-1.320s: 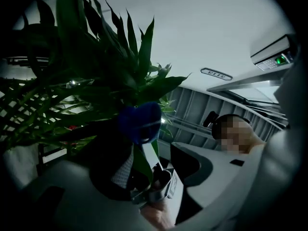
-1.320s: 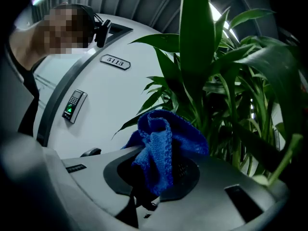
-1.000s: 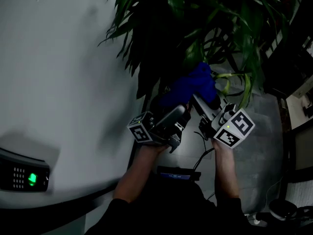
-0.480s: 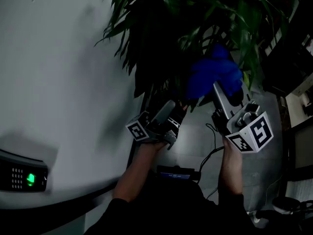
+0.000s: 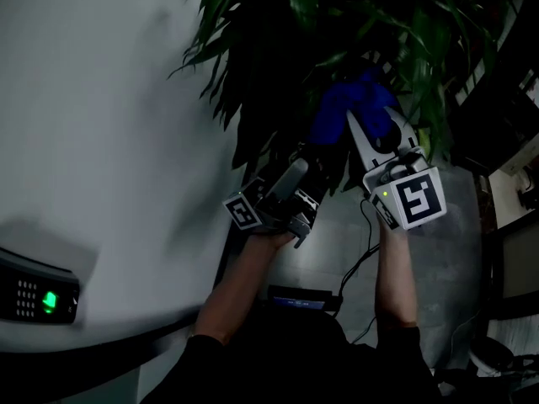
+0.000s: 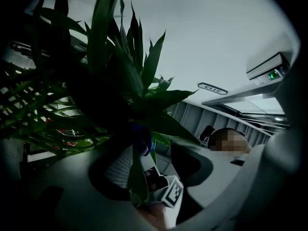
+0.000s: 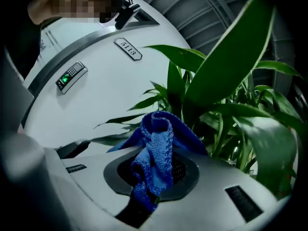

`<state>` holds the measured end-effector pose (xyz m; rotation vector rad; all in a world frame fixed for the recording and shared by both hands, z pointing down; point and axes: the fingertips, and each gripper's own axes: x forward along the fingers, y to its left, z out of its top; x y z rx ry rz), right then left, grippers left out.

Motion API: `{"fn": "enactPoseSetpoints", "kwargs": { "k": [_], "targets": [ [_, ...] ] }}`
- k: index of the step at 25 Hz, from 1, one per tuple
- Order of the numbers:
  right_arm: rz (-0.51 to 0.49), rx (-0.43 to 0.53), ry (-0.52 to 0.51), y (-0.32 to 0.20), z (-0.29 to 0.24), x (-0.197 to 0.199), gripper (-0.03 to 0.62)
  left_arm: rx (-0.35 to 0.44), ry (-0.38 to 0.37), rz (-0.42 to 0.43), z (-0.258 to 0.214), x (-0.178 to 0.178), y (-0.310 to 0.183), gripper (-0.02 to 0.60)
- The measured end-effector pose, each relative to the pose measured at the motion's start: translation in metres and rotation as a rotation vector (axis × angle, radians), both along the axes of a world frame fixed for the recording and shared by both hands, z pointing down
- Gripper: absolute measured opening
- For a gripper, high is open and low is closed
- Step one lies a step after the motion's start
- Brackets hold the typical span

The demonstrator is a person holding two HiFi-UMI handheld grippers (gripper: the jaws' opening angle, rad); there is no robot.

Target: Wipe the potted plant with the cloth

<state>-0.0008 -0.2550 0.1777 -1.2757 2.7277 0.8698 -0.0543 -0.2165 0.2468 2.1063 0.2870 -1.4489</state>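
Note:
The potted plant [image 5: 278, 49] fills the top of the head view with long dark green leaves. A blue cloth [image 5: 349, 103] is bunched among its lower leaves, and my right gripper [image 5: 366, 129] is shut on it, marker cube toward me. In the right gripper view the cloth [image 7: 156, 148] stands up from the right gripper [image 7: 154, 177], with broad leaves [image 7: 226, 76] just behind. My left gripper [image 5: 307, 165] points up into the foliage left of the cloth. Its jaws stand apart in the left gripper view, left gripper [image 6: 154, 158], with one narrow leaf [image 6: 137, 177] hanging between them beside the left pad.
A curved white wall [image 5: 109, 141] runs along the left, with a keypad [image 5: 42, 300] showing a green light. A number plate [image 7: 127, 48] is fixed to that wall. Grey floor and a black cable [image 5: 354, 263] lie below my hands. Dark furniture [image 5: 505, 116] stands at right.
My right gripper has lifted the blue cloth from below the leaves up into them and rolled. The left gripper has edged up and right toward the foliage.

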Motion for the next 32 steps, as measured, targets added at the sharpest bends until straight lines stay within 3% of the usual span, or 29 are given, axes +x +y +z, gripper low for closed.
{"fn": "enactPoseSetpoints", "kwargs": {
  "k": [6,10,16,25,32],
  "targets": [
    [-0.041,-0.078,0.072,-0.002,0.035,-0.006,0.078,-0.017,0.084,0.003,-0.003,-0.008,-0.003,0.245],
    [-0.071,-0.143,0.036,0.003,0.056,-0.004,0.078,-0.026,0.109,0.006,-0.004,-0.008,-0.002,0.245],
    [-0.148,-0.252,-0.053,0.018,0.08,-0.001,0.078,-0.024,0.083,-0.019,0.001,-0.01,0.003,0.245],
    [-0.231,-0.33,-0.048,0.058,0.117,-0.005,0.078,-0.027,0.039,-0.039,0.011,-0.014,0.004,0.245],
    [-0.194,-0.358,0.037,0.087,0.129,0.01,0.078,-0.031,-0.023,-0.047,0.022,-0.008,0.006,0.245]
  ]
}}
